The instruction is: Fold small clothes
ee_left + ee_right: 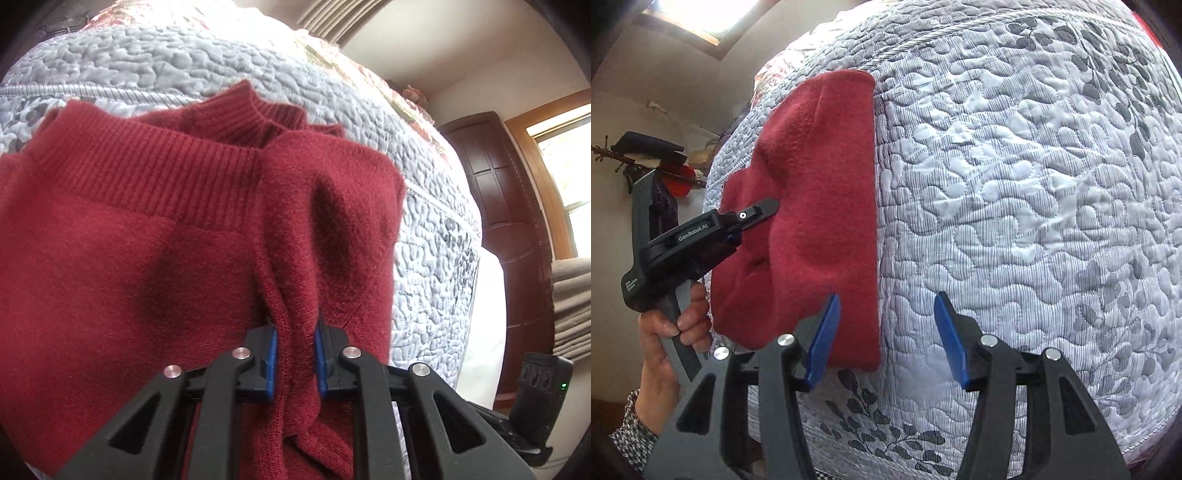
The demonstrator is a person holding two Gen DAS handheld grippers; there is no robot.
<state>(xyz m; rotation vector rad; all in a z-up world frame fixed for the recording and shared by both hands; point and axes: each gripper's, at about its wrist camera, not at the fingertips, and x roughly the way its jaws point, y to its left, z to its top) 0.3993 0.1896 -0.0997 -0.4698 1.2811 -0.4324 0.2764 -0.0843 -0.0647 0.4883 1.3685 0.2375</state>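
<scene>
I have the quilted bedspread [1015, 192] under everything, and on it the red sweater [820, 206] lies as a narrow, mostly folded bundle near the bed's left side in the right wrist view, well in from its near edge. I judge the fold largely made, with one flap left to lay down and smooth. My left gripper [295, 354] is clamped on a bunched fold of the knit. My right gripper [886, 332] stands wide, empty, just beside the bundle's near corner.
</scene>
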